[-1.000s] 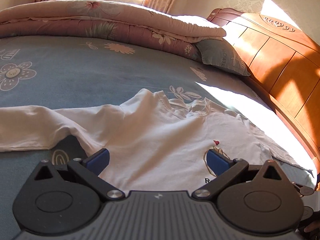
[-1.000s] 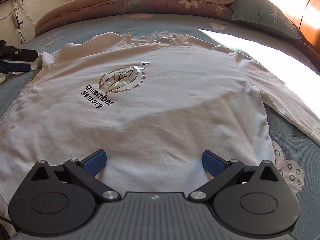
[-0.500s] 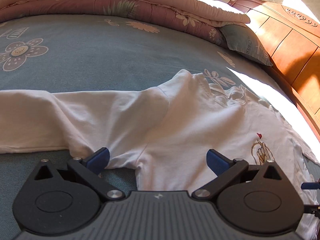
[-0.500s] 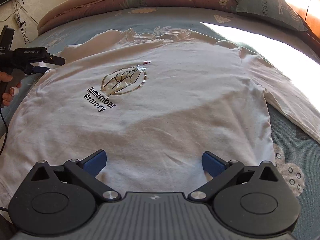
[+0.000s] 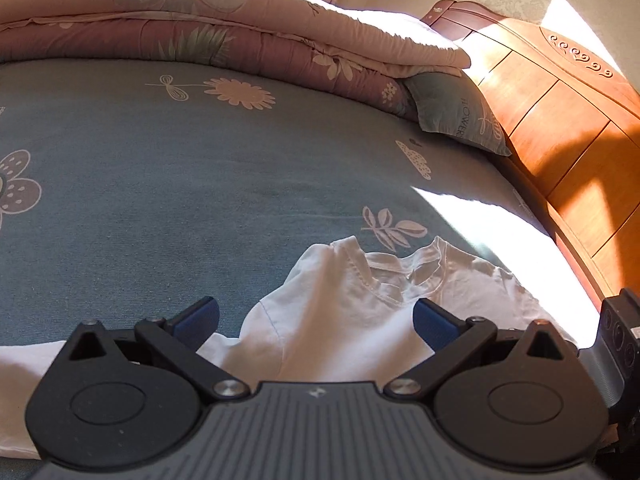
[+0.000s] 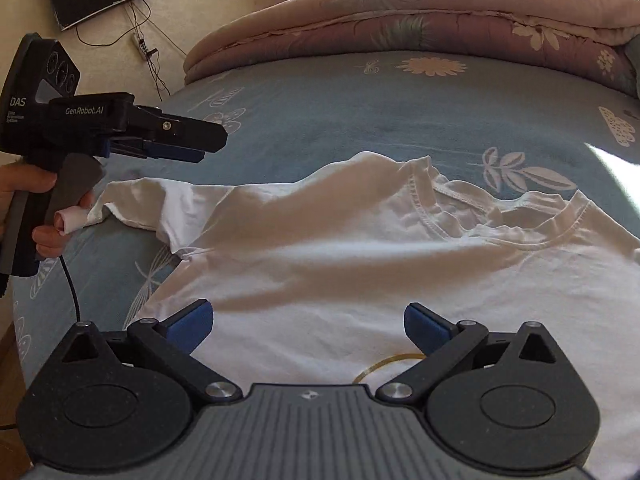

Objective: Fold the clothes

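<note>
Nearest us, our right gripper [image 6: 308,326] hangs low over the chest of the white shirt [image 6: 360,264], jaws spread wide with nothing between them; a sliver of the gold print shows just beneath. Our left gripper [image 5: 316,316] hovers over the shirt's shoulder seam, jaws equally wide and empty, though from the right wrist view its blue pads [image 6: 172,154] are seen edge-on and look closer together than they are. We judge both are lined up near the top of the shirt so each can take a shoulder or sleeve for a first fold.

The shirt lies face up on the blue flowered bed [image 5: 200,168], collar [image 6: 500,216] pointing toward the far side, its short sleeve [image 6: 136,200] spread out beside the hand [image 6: 28,200] that grips the left tool. The cloth ripples near the collar, so it may want smoothing first.

Beyond it lie bare sheet, then a folded quilt [image 5: 240,40], a pillow [image 5: 456,108] and the wooden headboard [image 5: 560,104] in sunlight.
</note>
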`<state>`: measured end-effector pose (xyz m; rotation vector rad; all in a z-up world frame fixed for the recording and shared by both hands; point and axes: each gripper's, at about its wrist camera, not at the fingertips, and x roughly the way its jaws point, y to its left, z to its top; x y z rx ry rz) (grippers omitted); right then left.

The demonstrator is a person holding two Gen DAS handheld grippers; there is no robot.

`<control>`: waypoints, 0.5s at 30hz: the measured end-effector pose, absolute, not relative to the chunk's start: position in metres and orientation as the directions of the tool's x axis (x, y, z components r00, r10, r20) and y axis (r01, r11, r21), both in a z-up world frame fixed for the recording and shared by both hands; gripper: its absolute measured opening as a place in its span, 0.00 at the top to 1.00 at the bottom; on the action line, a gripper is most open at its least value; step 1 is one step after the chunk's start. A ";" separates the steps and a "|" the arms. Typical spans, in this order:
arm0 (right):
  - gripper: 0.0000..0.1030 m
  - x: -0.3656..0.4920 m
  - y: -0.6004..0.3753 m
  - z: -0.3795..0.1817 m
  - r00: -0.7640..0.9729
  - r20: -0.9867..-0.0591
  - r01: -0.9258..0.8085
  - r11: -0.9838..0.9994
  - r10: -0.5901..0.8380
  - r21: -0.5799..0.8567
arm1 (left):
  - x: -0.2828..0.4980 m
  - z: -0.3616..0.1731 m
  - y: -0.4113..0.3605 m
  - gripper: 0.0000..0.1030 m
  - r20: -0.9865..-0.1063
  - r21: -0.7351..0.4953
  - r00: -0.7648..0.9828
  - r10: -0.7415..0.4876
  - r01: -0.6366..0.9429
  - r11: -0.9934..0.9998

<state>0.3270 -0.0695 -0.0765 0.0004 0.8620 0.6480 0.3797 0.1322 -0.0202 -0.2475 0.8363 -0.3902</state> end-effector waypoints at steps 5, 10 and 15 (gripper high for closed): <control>0.00 0.356 -0.039 -0.090 0.472 -0.753 -0.503 0.842 0.458 0.197 | 0.419 -0.031 0.114 0.01 -0.709 -0.342 0.564 -0.423 0.250 0.906; 0.00 0.352 -0.036 -0.118 0.431 -0.757 -0.558 0.804 0.492 0.205 | 0.447 -0.055 0.092 0.01 -0.733 -0.334 0.533 -0.423 0.261 0.906; 0.00 0.339 -0.057 -0.125 0.441 -0.669 -0.643 0.731 0.598 0.228 | 0.469 -0.068 0.085 0.01 -0.738 -0.325 0.529 -0.419 0.265 0.908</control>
